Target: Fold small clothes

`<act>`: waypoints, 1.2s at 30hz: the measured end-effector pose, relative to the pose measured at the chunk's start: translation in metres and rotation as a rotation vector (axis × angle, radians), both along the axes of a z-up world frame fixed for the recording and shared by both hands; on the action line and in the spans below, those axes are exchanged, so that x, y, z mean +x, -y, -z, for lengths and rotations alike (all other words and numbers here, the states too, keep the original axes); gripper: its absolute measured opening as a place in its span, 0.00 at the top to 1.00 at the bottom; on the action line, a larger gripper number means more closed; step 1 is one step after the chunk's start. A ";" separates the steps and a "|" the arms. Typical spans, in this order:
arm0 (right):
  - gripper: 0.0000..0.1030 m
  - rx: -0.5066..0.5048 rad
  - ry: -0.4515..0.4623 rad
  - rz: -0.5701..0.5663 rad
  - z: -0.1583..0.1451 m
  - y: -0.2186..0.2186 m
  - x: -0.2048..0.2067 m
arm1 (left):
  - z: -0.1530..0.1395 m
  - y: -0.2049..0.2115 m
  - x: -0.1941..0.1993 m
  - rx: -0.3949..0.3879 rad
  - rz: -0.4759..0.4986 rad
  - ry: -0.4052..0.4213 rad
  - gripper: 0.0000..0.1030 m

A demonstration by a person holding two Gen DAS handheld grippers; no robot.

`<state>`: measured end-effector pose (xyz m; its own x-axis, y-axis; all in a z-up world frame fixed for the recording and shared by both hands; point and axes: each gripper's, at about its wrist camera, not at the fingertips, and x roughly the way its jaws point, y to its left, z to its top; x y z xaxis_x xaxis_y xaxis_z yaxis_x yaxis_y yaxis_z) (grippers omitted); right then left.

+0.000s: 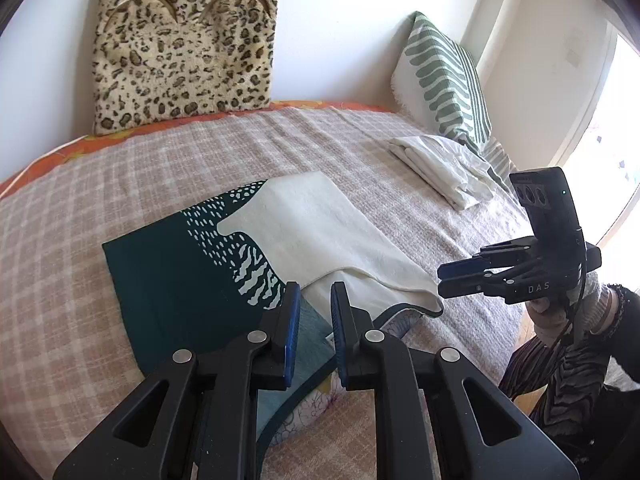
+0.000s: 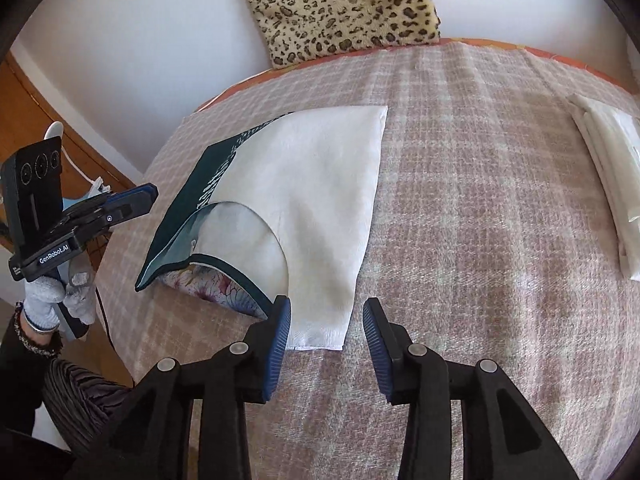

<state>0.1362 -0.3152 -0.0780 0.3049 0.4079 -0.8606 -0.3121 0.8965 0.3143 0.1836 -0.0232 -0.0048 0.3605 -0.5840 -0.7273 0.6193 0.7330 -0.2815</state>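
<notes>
A small garment [image 1: 320, 232], dark green with white print, a white fleecy inside and a floral lining, lies partly folded on the checked blanket [image 1: 120, 184]. My left gripper [image 1: 315, 312] hovers over its near edge, jaws only a narrow gap apart with nothing between them. From the right wrist view it [image 2: 150, 194] is off the garment's [image 2: 320, 184] left side, empty. My right gripper [image 2: 326, 320] is open over the white near corner, pads not pressing on it. In the left wrist view it [image 1: 442, 280] floats just right of the garment.
A folded white stack [image 1: 440, 172] [image 2: 612, 184] lies on the blanket's [image 2: 480, 240] right side. A leopard cushion [image 1: 184, 48] [image 2: 348, 4] and a green leaf cushion [image 1: 444, 76] lean on the wall. A gloved hand [image 2: 44, 300] and striped trouser leg [image 1: 560, 380] are at the bed's near edge.
</notes>
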 end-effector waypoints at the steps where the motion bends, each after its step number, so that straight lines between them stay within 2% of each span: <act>1: 0.59 0.026 -0.022 0.014 0.004 0.004 0.000 | 0.004 0.003 0.001 -0.007 0.004 -0.014 0.87; 3: 0.61 0.066 -0.062 0.049 0.011 0.011 0.002 | 0.011 0.011 0.003 0.001 0.030 -0.035 0.87; 5: 0.73 0.093 -0.078 0.064 0.015 0.015 0.004 | 0.017 0.017 0.002 0.026 0.050 -0.033 0.87; 6: 0.85 0.105 -0.077 0.065 0.015 0.015 0.004 | 0.020 0.018 0.002 0.031 0.060 -0.041 0.87; 7: 0.92 0.111 -0.069 0.063 0.013 0.015 0.004 | 0.023 0.020 0.001 0.039 0.068 -0.047 0.87; 9: 1.00 0.137 -0.038 0.055 0.003 0.014 0.003 | 0.027 0.023 -0.001 0.065 0.088 -0.041 0.87; 13: 1.00 0.176 0.089 0.062 -0.034 0.017 0.000 | 0.039 0.028 -0.011 0.094 0.137 -0.066 0.87; 15: 1.00 0.125 0.148 0.059 -0.046 0.016 -0.003 | 0.049 0.031 -0.017 0.142 0.167 -0.067 0.87; 16: 0.96 0.093 0.161 0.042 -0.047 0.012 -0.005 | 0.055 0.033 -0.021 0.159 0.182 -0.074 0.87; 17: 0.96 0.069 0.165 0.022 -0.045 0.008 -0.008 | 0.056 0.033 -0.025 0.161 0.188 -0.057 0.86; 18: 0.90 0.063 0.158 -0.003 -0.041 0.003 -0.010 | 0.056 0.032 -0.028 0.163 0.195 -0.044 0.86; 19: 0.73 0.054 0.143 -0.026 -0.036 0.000 -0.013 | 0.055 0.033 -0.029 0.170 0.202 -0.042 0.86; 20: 0.64 0.030 0.131 -0.046 -0.030 -0.005 -0.016 | 0.053 0.032 -0.029 0.172 0.207 -0.045 0.86; 23: 0.62 -0.076 0.124 -0.057 -0.015 -0.015 -0.020 | 0.052 0.025 -0.029 0.155 0.201 -0.060 0.86; 25: 0.62 -0.093 0.082 -0.026 -0.004 -0.010 -0.017 | 0.051 0.024 -0.030 0.151 0.195 -0.058 0.86; 26: 0.62 -0.090 0.052 -0.010 0.002 -0.006 -0.013 | 0.050 0.023 -0.030 0.146 0.194 -0.060 0.86; 27: 0.68 -0.069 0.026 -0.005 0.007 -0.003 -0.011 | 0.050 0.023 -0.031 0.148 0.195 -0.059 0.86; 28: 0.80 -0.036 0.000 -0.009 0.011 -0.002 -0.009 | 0.052 0.023 -0.031 0.152 0.195 -0.060 0.86; 30: 0.95 0.015 -0.020 -0.002 0.011 0.001 -0.008 | 0.055 0.023 -0.031 0.149 0.190 -0.064 0.86; 31: 0.98 0.015 -0.014 -0.004 0.009 0.001 -0.009 | 0.055 0.022 -0.031 0.141 0.185 -0.068 0.86; 34: 0.99 -0.095 0.048 -0.018 -0.002 0.003 -0.016 | 0.055 0.019 -0.030 0.129 0.178 -0.081 0.85; 36: 0.98 -0.116 0.035 -0.014 0.002 0.008 -0.017 | 0.052 0.017 -0.032 0.130 0.185 -0.084 0.85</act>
